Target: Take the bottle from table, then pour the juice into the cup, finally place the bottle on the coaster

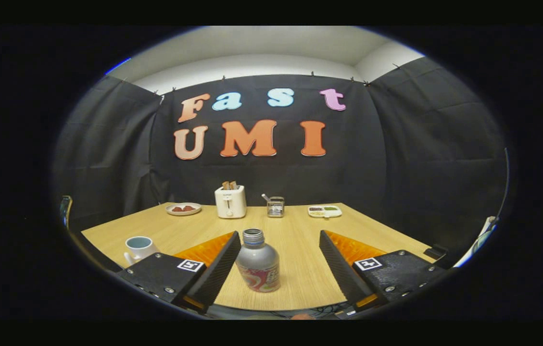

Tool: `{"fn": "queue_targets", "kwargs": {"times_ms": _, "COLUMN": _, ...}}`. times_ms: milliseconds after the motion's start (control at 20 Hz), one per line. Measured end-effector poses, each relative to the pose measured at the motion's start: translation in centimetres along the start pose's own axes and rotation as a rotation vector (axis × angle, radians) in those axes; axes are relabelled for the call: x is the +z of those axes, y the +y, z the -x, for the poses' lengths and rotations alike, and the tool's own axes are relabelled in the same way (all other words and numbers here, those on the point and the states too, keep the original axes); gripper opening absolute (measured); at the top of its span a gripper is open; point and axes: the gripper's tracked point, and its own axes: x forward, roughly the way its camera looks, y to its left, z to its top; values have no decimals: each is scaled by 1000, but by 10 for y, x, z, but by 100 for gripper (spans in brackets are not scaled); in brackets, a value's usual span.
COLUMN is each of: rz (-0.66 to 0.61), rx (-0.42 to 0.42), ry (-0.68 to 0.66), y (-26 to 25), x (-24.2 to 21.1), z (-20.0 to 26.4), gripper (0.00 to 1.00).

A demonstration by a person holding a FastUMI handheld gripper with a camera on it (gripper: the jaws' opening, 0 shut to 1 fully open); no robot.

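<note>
A small silver bottle (257, 262) with a red and green label and no cap stands upright on the wooden table (295, 240). It sits between my two fingers, close against the left finger (220, 262) and well apart from the right finger (338, 262). My gripper (280, 240) is open, with nothing pressed between its fingers. A white cup (139, 248) with a pale blue inside stands on the table to the left, beyond the left finger. I see no coaster that I can make out.
At the far edge of the table stand a white toaster (230, 201) with bread in it, a small plate (183, 208) with red pieces, a wire holder (275, 206) and a white dish (324, 211). A dark chair back (65, 210) stands at the far left.
</note>
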Motion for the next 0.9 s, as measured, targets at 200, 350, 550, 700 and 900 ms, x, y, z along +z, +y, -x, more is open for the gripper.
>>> {"fn": "queue_targets", "kwargs": {"times_ms": 200, "rz": 4, "rx": 58, "ry": 24, "y": 18, "x": -17, "z": -1, "gripper": 98}}
{"fn": "queue_targets", "kwargs": {"times_ms": 350, "rz": 8, "rx": 89, "ry": 36, "y": 28, "x": -31, "z": -6, "gripper": 98}}
{"fn": "queue_targets", "kwargs": {"times_ms": 550, "rz": 15, "rx": 94, "ry": 59, "y": 30, "x": -48, "z": -13, "gripper": 98}}
{"fn": "queue_targets", "kwargs": {"times_ms": 700, "rz": -5, "rx": 101, "ry": 92, "y": 30, "x": -65, "z": -18, "gripper": 98}}
{"fn": "queue_targets", "kwargs": {"times_ms": 900, "rz": 0, "rx": 89, "ry": 135, "y": 25, "x": -87, "z": -24, "gripper": 98}}
